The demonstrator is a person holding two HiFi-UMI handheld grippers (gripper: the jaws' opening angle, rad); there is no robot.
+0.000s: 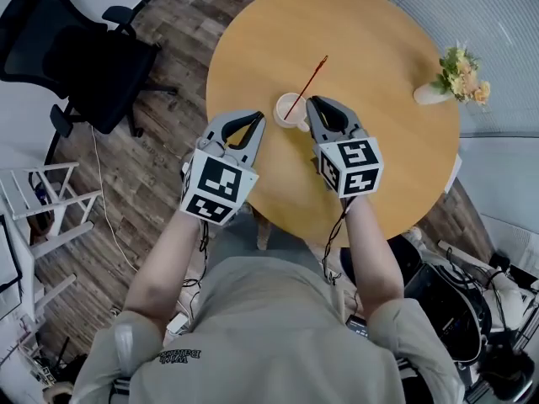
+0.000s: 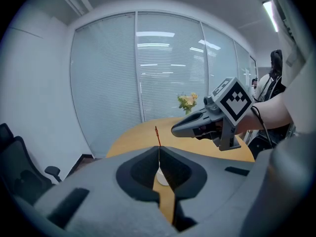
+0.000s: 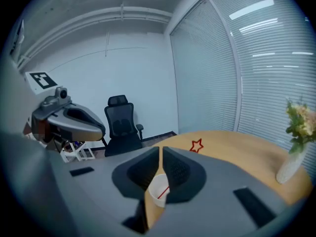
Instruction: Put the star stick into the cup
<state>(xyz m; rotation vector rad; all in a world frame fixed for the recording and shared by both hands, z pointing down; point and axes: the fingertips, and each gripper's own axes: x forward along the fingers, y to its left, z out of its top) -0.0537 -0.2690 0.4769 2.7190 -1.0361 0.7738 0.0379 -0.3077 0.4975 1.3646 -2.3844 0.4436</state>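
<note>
A white cup [image 1: 290,110] stands near the middle of the round wooden table [image 1: 387,141]. The red star stick [image 1: 308,82] stands in the cup and leans up and away to the right; its star [image 3: 197,145] shows past the jaws in the right gripper view. My left gripper [image 1: 258,118] is shut and empty just left of the cup. My right gripper [image 1: 312,101] is shut and empty at the cup's right rim, beside the stick. In the left gripper view the stick [image 2: 157,135] and cup [image 2: 161,177] lie beyond the closed jaws.
A vase of flowers [image 1: 455,78] stands at the table's far right edge. A black office chair [image 1: 84,57] is on the wood floor to the left, with a white rack [image 1: 42,200] nearer me. Window blinds line the far side.
</note>
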